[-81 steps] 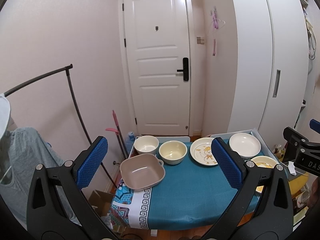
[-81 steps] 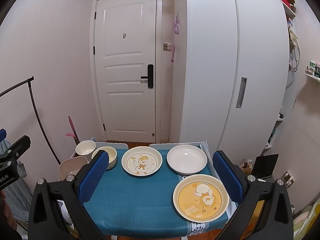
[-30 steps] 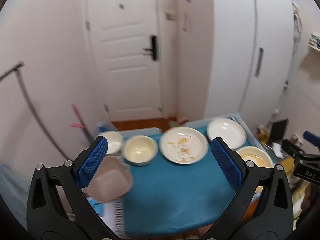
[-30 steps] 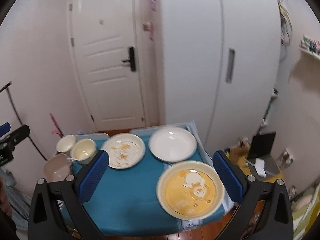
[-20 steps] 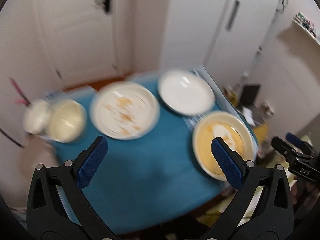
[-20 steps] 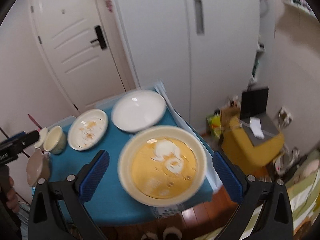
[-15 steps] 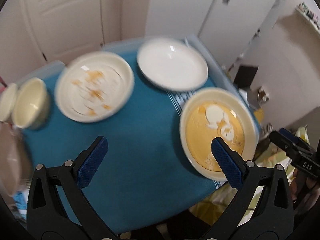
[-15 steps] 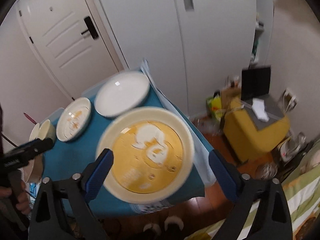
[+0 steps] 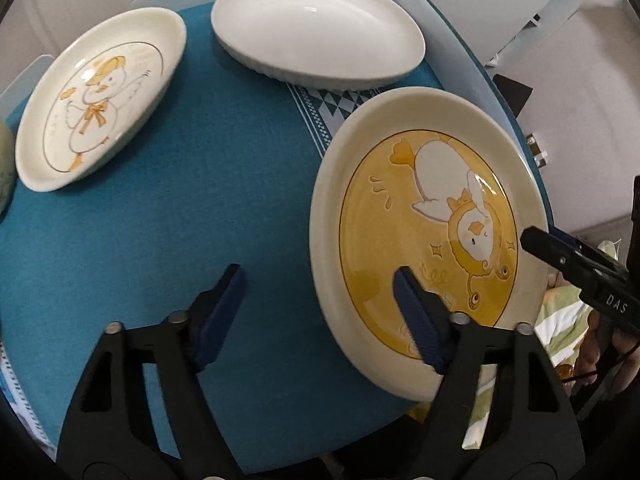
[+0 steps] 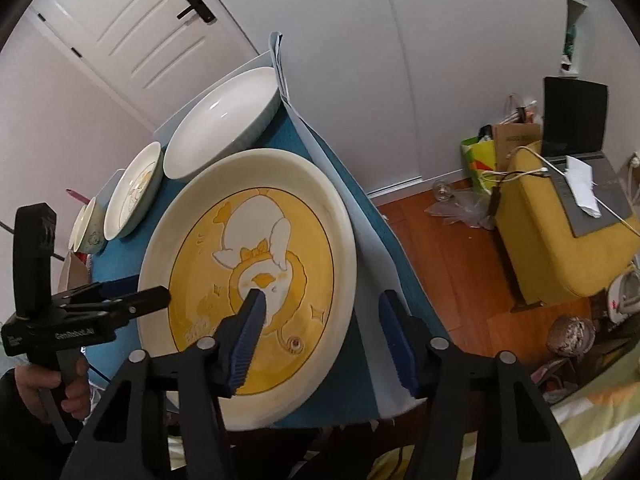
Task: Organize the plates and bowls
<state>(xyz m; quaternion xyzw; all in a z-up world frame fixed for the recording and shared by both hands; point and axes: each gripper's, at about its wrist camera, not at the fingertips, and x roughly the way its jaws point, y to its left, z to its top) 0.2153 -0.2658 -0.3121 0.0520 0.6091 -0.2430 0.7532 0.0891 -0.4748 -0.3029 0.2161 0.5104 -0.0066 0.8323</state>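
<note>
A large cream plate with a yellow duck picture [image 9: 424,216] lies at the near right corner of the blue cloth; it also shows in the right wrist view [image 10: 256,264]. My left gripper [image 9: 320,296] is open and straddles the plate's left rim, one finger over the plate, one over the cloth. My right gripper [image 10: 322,312] is open and straddles the plate's right rim. A plain white plate [image 9: 316,24] and a cream duck plate [image 9: 100,92] lie behind it. Two small bowls [image 10: 90,228] stand at the far left.
The table [image 9: 160,208] is covered with a blue cloth and ends just right of the yellow plate. On the wooden floor to the right stand a yellow stool [image 10: 560,240] with a laptop, bags and clutter. A white door [image 10: 132,32] and wardrobe stand behind.
Both grippers have dropped down and in towards the yellow duck plate from high above the table. They now straddle its left and right rims, jaws narrower than before.
</note>
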